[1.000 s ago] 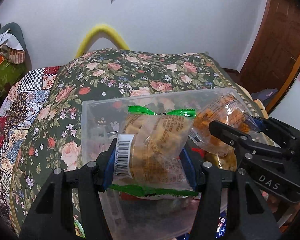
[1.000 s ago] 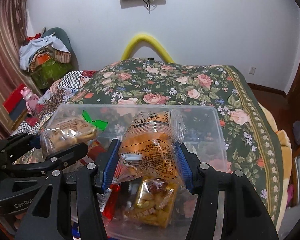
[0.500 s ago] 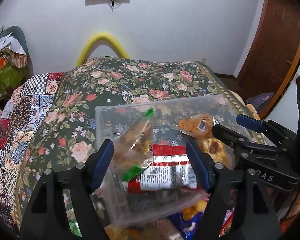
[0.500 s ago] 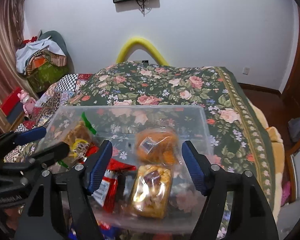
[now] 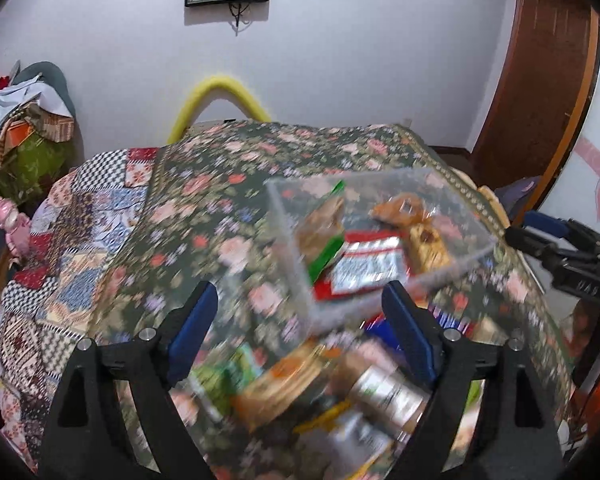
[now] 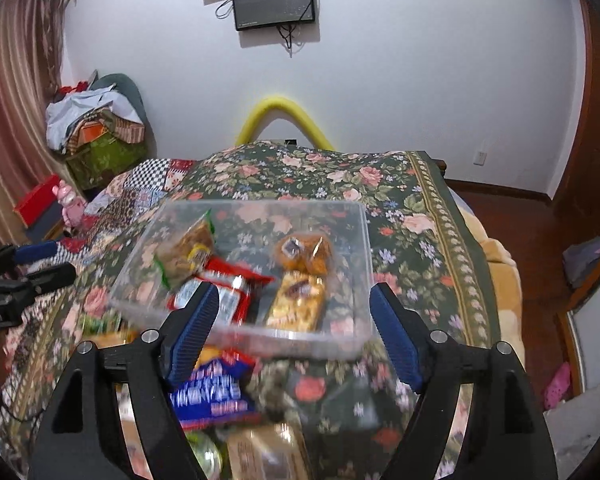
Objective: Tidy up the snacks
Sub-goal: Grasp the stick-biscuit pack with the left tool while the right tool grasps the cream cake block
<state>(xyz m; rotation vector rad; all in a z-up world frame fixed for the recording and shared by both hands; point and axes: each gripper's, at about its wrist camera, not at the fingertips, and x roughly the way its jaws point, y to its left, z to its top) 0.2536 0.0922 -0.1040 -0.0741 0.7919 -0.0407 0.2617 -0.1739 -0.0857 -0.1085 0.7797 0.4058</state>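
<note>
A bed (image 6: 420,208) covered with a dark floral spread fills the middle of a white-walled room, with a yellow foam arch (image 6: 284,114) at its far end, a dark screen (image 6: 274,0) on the wall above, a pile of clothes (image 6: 96,128) to the left and a wooden door (image 5: 540,72) to the right. On the spread sits a clear plastic bin (image 6: 340,216), the place where the snacks are gathered. Inside it lie a green-edged bag of brownish snacks (image 6: 186,250) against the left wall, a red and silver packet (image 6: 230,288) beside it, an orange snack bag (image 6: 302,254) towards the back, and a yellow packet (image 6: 298,300) just in front of that one. Nearer the cameras, outside the bin, more snacks lie loose on the bed: a blue packet with white lettering (image 6: 212,392) just in front of the bin's near wall, and a blurred heap (image 5: 340,392) of orange, green and silver wrappers too smeared to tell apart. The left tongs (image 5: 302,328) are spreading wider, with nothing pinched between their blue pads, and they hang over the loose heap near the bin's front corner. The right tongs (image 6: 294,332) are also opening and hold nothing, their pads standing either side of the bin's near wall.
</note>
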